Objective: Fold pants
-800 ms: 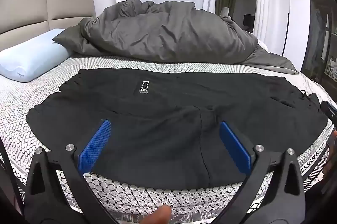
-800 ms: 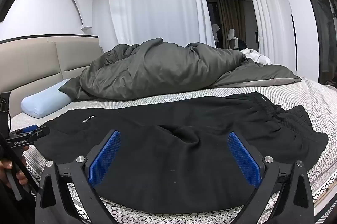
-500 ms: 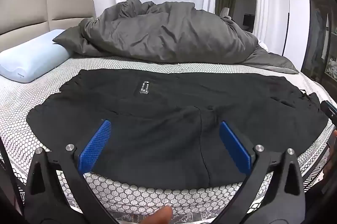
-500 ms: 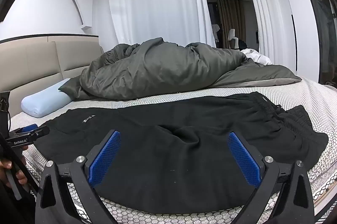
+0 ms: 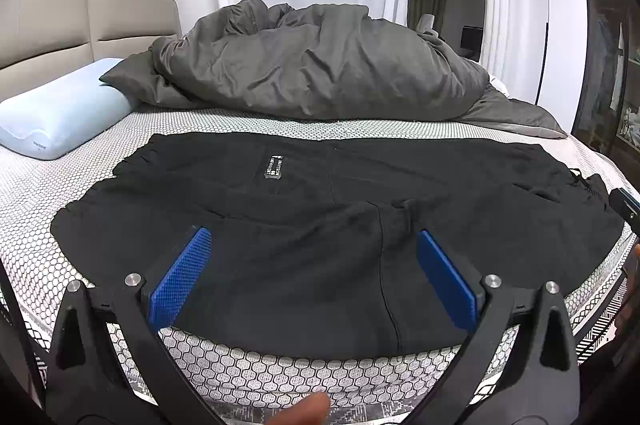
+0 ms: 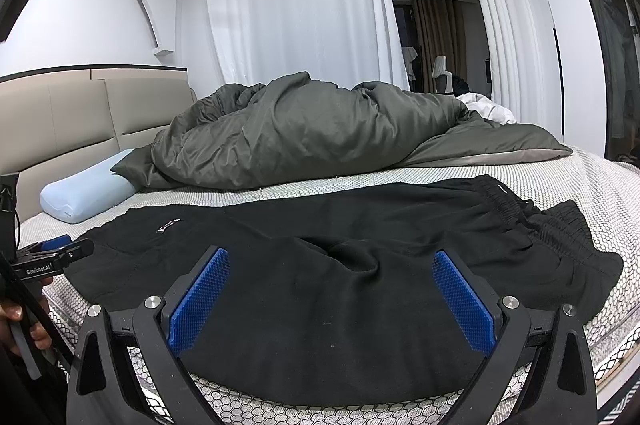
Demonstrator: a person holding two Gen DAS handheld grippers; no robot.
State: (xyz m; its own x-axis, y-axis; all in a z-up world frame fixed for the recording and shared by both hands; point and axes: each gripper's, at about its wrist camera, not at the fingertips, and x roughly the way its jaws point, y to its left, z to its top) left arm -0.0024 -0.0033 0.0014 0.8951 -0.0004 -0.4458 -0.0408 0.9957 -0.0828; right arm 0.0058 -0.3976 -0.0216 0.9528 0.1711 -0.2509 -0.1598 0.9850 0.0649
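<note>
Black pants (image 5: 320, 225) lie spread flat across the near side of the bed, a small label (image 5: 273, 166) facing up and the elastic waistband (image 6: 520, 209) at the right. My left gripper (image 5: 312, 245) hovers open over the near edge of the pants, blue pads wide apart, nothing between them. My right gripper (image 6: 331, 265) is open too, above the pants (image 6: 340, 285) near their middle fold. In the right wrist view the left gripper (image 6: 52, 257) shows at the far left, held by a hand.
A crumpled grey duvet (image 5: 312, 65) fills the far half of the bed (image 5: 48, 265). A pale blue pillow (image 5: 60, 117) lies at the left by the beige headboard (image 5: 80, 13). White curtains hang behind. The bed's near edge runs just below the grippers.
</note>
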